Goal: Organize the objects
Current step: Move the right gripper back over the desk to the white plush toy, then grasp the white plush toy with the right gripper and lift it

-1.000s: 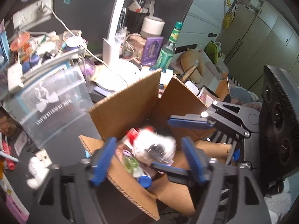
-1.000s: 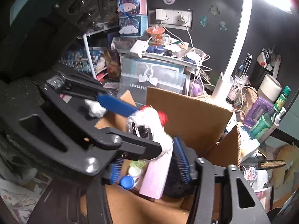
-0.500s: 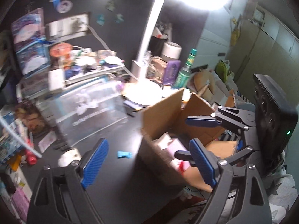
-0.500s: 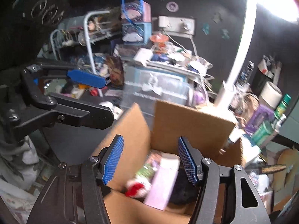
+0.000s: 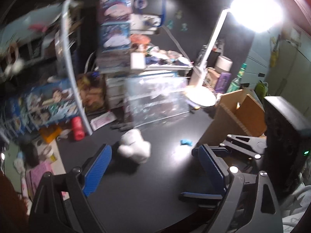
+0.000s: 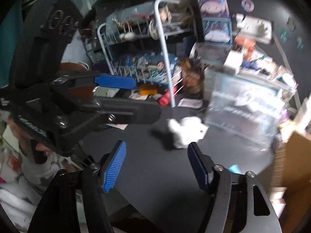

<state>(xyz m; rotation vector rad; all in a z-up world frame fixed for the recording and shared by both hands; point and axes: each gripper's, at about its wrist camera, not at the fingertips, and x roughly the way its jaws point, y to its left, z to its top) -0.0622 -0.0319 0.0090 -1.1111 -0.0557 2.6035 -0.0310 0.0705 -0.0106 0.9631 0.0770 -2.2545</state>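
Note:
A white fluffy toy lies on the black tabletop, just ahead of my left gripper. Its blue pads stand wide apart and its jaws are opening, with nothing between them. In the right wrist view the same toy sits a little beyond my right gripper, whose jaws are also opening around bare table. The left gripper reaches in from the left side of that view. The open cardboard box stands to the right, and its contents are hidden. Both views are motion-blurred.
A small blue scrap lies on the table near the box. Behind the toy stand a clear plastic case, a white wire rack full of clutter and a lit desk lamp. A red roll lies at the left.
Both grippers swung left, away from the cardboard box and over the black tabletop. The right gripper let the red-and-white fluffy thing go into the box, and its pads now stand wider.

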